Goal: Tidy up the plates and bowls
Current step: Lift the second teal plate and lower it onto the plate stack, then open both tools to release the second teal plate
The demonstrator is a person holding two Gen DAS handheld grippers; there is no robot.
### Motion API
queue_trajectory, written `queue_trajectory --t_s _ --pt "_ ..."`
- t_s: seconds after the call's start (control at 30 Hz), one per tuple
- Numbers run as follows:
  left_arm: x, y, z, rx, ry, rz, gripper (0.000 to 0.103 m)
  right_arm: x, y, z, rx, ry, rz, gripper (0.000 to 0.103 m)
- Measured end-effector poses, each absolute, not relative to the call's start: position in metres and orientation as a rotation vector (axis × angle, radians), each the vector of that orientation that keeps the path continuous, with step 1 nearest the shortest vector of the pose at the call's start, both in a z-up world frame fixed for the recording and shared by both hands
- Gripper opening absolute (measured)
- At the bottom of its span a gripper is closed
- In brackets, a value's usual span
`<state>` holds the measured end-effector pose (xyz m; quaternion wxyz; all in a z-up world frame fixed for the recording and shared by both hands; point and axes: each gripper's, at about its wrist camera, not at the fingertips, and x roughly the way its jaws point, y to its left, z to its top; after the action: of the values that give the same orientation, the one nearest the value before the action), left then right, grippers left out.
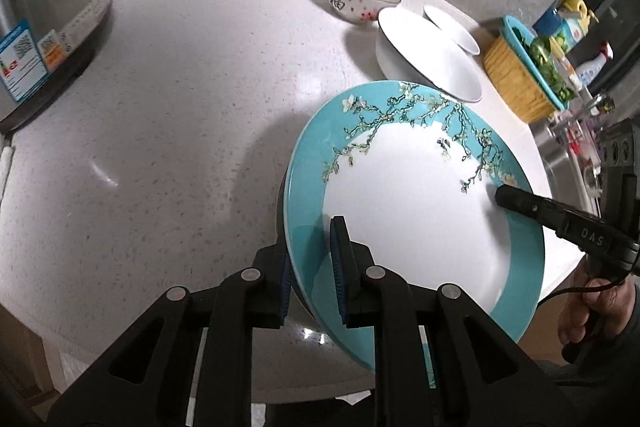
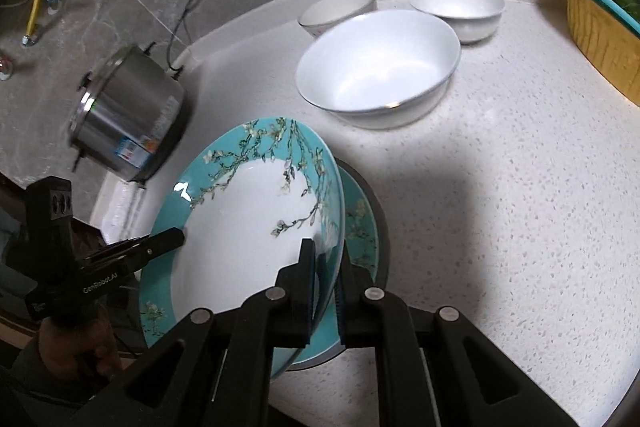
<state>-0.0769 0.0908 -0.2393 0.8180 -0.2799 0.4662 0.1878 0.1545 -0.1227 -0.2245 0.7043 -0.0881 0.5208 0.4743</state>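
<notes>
Now, left wrist view: left gripper [image 1: 312, 279] jaws clamp the teal plate's [image 1: 408, 211] near rim, tilted above the table [image 1: 180, 115]. Right wrist view: right gripper [image 2: 324, 275] jaws pinch its right rim over another teal plate [image 2: 362, 227]. Glazed, slippery, breakable, I'd judge; rim grips suit it.

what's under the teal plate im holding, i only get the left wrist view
Observer: A second teal blossom plate lies under it. The held plate is tilted up over it.
Operator: is that lower one straight on the counter
Observer: No, it sits on a dark round plate, whose rim shows around its far edge.
Operator: has the right claw actually got the rim
Observer: Yes, the right claw has one finger on each face of the held plate's rim.
</notes>
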Motion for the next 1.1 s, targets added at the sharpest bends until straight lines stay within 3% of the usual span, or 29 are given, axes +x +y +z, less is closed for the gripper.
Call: queue_trajectory --t_s 0.47,0.77,0.83,0.9,1.0,1.03,1.07,1.1 --pt "-0.057 0.091 -0.264 -0.506 1.049 0.338 0.018 0.137 -0.114 -0.244 -0.312 1.050 0.984 0.015" --pt "-0.044 0.083 -0.265 -0.435 1.062 0.326 0.021 0.116 -0.111 -0.252 -0.446 0.970 0.938 0.026" --pt "-0.042 0.085 -0.265 -0.451 1.056 0.323 0.025 0.113 -0.109 -0.256 -0.484 0.969 0.927 0.030" --pt "-0.042 0.087 -0.263 -0.461 1.051 0.337 0.047 0.111 -0.110 -0.256 -0.489 0.960 0.934 0.031" --pt "-0.046 0.095 -0.251 -0.483 1.022 0.355 0.056 0.112 -0.112 -0.256 -0.487 0.958 0.945 0.032" --pt "-0.046 0.098 -0.244 -0.487 1.010 0.366 0.058 0.114 -0.114 -0.256 -0.481 0.968 0.949 0.038" --pt "-0.043 0.104 -0.235 -0.500 0.993 0.376 0.069 0.117 -0.117 -0.255 -0.462 0.983 0.958 0.051" --pt "-0.040 0.111 -0.227 -0.520 0.971 0.379 0.081 0.119 -0.122 -0.251 -0.437 0.989 0.966 0.056"
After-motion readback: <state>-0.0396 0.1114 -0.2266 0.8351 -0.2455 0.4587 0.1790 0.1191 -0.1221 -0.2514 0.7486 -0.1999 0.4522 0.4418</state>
